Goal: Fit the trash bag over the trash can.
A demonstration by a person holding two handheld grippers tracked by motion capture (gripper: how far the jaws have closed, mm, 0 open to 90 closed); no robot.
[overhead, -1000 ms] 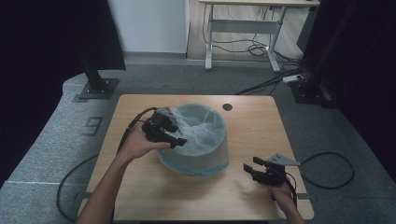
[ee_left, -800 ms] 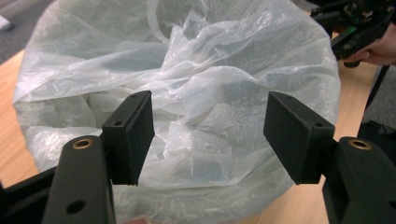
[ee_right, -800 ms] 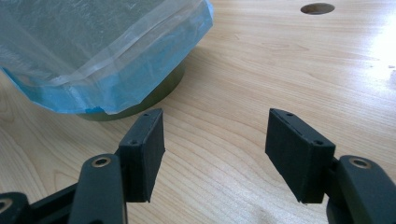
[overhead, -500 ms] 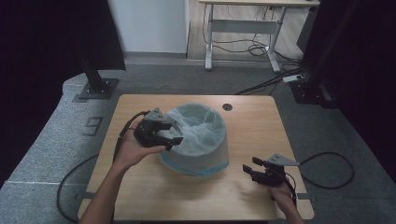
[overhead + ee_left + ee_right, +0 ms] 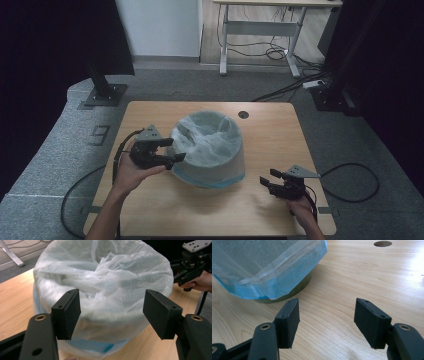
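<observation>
Left tool (image 5: 167, 151) spread wide in the high view, held in a hand just beside the left flank of the lined bin (image 5: 209, 150), gripping nothing. Right tool (image 5: 268, 181) likewise spread, low over the near right corner of the bench (image 5: 270, 135), well apart from the bin. Bin standing near the middle of the bench, pale bag folded over the rim, blue edge showing at the base. Round cable hole (image 5: 243, 114) behind it in the bench top. Farther back, a second desk (image 5: 260, 27) on the grey floor with loose cables beneath.

Seen from the left gripper view: left tool (image 5: 111, 311) open, both pads short of the crumpled liner (image 5: 105, 285), with nothing between pads and plastic. Right tool (image 5: 186, 271) and its hand beyond the bin at upper right.

Seen from the right gripper view: right tool (image 5: 327, 320) open over bare wood. Bin's dark base (image 5: 292, 290) up left, blue hem of the bag (image 5: 274, 287) draped over it. Cable hole (image 5: 382, 243) at top. No readable writing anywhere.
</observation>
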